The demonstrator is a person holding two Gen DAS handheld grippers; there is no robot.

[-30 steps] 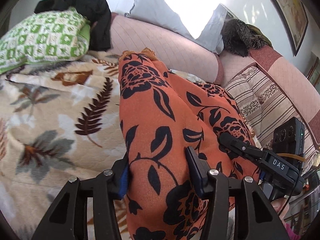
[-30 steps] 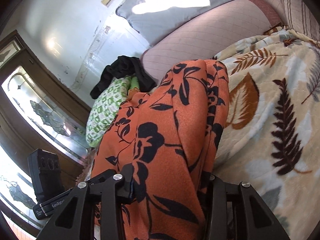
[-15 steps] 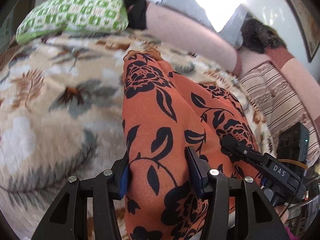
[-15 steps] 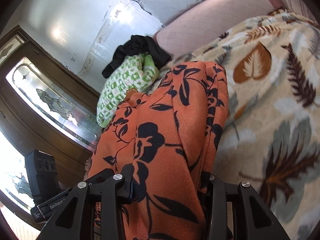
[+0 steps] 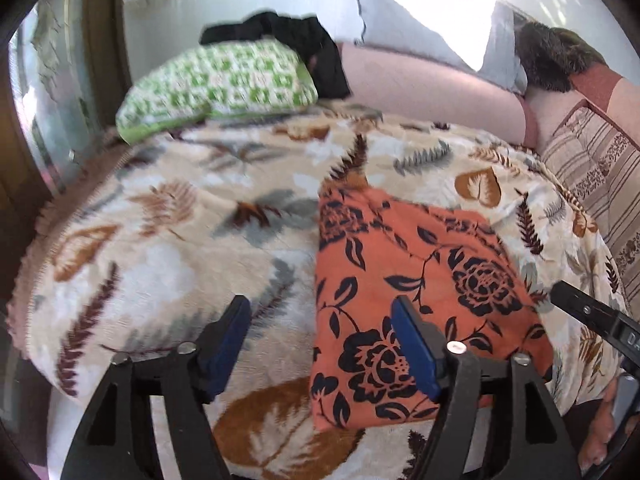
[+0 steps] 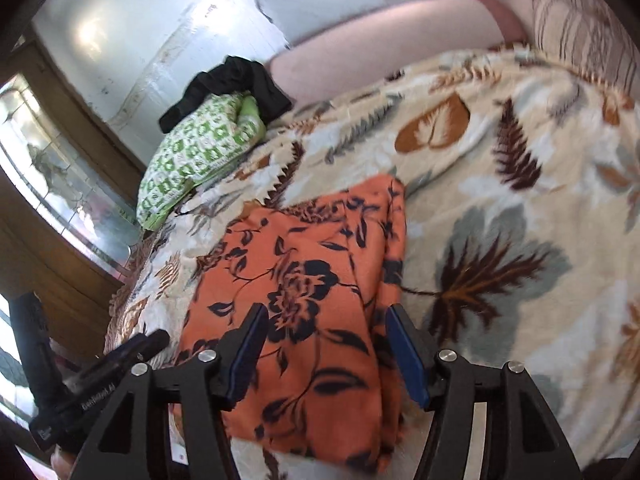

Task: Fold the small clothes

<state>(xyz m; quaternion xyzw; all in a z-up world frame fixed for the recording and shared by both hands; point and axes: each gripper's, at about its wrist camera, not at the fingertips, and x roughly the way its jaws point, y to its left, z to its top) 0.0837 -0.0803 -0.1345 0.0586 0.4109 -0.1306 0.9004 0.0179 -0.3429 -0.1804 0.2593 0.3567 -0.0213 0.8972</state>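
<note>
An orange garment with black flowers (image 5: pixel 412 292) lies folded flat on the leaf-print blanket (image 5: pixel 168 248); it also shows in the right wrist view (image 6: pixel 312 292). My left gripper (image 5: pixel 320 324) is open and empty, just above the garment's near left edge, its right finger (image 5: pixel 412 356) over the cloth. My right gripper (image 6: pixel 326 332) is open and empty, its blue pads either side of the garment's near right part. The right gripper's tip (image 5: pixel 588 312) shows at the right of the left wrist view; the left gripper's tip (image 6: pixel 132 350) shows at the lower left of the right wrist view.
A green-and-white pillow (image 5: pixel 216 84) with a black garment (image 5: pixel 304 44) on it lies at the back left. A pink bolster (image 5: pixel 432 84), a grey pillow (image 5: pixel 432 12) and a striped cushion (image 5: pixel 596 176) line the back and right. A wooden glass door (image 6: pixel 52 184) stands left.
Both grippers opened and let go of the orange garment. It dropped from hanging between the fingers to lying folded flat on the blanket. Both grippers drew back a little.
</note>
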